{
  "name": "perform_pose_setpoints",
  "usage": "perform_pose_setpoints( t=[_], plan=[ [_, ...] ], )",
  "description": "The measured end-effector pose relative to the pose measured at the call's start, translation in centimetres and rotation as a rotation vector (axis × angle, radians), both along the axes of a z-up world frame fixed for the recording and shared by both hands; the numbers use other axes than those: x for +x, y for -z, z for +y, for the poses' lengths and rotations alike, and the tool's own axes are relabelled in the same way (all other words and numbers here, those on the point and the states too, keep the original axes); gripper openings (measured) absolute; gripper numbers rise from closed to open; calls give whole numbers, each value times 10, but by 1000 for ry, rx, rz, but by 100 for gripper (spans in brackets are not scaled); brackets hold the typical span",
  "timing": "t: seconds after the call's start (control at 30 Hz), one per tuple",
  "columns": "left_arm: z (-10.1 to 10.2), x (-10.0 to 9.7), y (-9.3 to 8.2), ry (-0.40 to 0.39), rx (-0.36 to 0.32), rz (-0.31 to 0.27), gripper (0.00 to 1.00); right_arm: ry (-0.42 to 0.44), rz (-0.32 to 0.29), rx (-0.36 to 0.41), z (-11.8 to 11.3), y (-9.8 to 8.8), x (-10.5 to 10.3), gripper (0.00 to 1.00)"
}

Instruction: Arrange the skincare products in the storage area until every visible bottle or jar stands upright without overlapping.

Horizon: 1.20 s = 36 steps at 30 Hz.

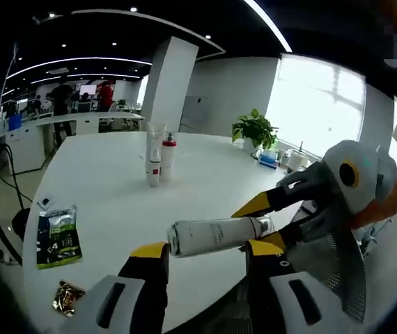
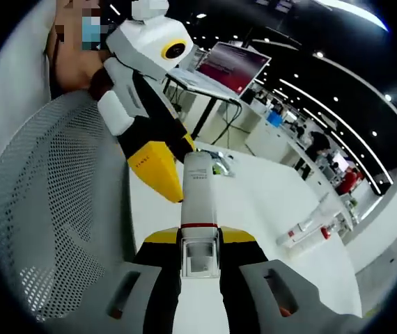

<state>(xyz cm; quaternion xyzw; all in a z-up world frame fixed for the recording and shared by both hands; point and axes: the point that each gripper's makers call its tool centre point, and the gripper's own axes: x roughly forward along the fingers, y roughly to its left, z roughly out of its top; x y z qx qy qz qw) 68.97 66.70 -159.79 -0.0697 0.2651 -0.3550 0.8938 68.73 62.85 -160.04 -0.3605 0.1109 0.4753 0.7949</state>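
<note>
A: Where was the silver bottle (image 1: 216, 235) held?

B: Horizontally above the white table (image 1: 108, 181), its capped end clamped by the right gripper (image 1: 271, 223). The left gripper (image 1: 205, 259) was spread open beside it, probably for a handover. Two bottles (image 1: 160, 156) were already stood upright, well apart.
</note>
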Motion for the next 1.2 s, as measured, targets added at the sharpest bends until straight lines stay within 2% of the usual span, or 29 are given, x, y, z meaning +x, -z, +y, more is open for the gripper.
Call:
perform_pose_setpoints(
  t=[0.13, 0.23, 0.27, 0.3, 0.33, 0.43, 0.5, 0.53, 0.57, 0.6, 0.7, 0.8, 0.9, 1.0, 1.03, 1.1, 1.13, 1.2],
  plan=[
    [-6, -2, -5, 6, -74, 45, 47, 2, -2, 8, -2, -1, 1, 17],
    [-13, -9, -6, 55, -159, 140, 54, -15, -16, -23, -6, 2, 1, 17],
    [-13, -8, -7, 53, -168, 147, 55, -16, -16, -20, -6, 2, 1, 17],
    [-9, -4, -7, 31, -160, 123, 54, -21, -19, -14, -5, 1, 1, 17],
    [-8, -2, -6, 27, -152, 125, 53, -27, -27, -8, -3, -1, 0, 17],
    [-7, -2, -5, 20, -182, 164, 52, -53, -33, -12, -1, 0, -3, 17],
    [-11, -4, -6, 42, -228, 209, 53, -42, -27, -24, -3, 2, -1, 17],
    [-12, -2, -7, 26, -279, 238, 54, -38, -25, -24, -3, 2, 0, 17],
    [-12, -1, -8, 28, -292, 241, 53, -39, -29, -18, -3, 1, 0, 17],
    [-10, -2, -5, 23, -307, 285, 52, -47, -35, -10, -1, -1, -2, 17],
    [-4, 2, -3, 6, -298, 283, 52, -78, -39, -16, 4, -1, -8, 17],
    [-8, -3, -9, 28, -347, 303, 49, -147, -71, -18, 15, -4, -15, 17],
    [-6, -6, -9, 47, -311, 285, 48, -145, -65, -16, 13, -4, -15, 17],
    [-4, -6, -13, 49, -338, 279, 42, -136, -61, -6, 13, -5, -13, 17],
    [-1, -5, -13, 44, -337, 279, 37, -138, -53, 3, 13, -5, -14, 17],
    [-1, -10, -14, 56, -346, 291, 33, -138, -4, 22, 14, -2, -14, 17],
    [-2, -10, -16, 62, -353, 287, 32, -136, -12, 17, 14, -3, -12, 17],
    [-5, -11, -21, 70, -348, 240, 31, -132, -1, 28, 14, -2, -11, 17]
  ],
)
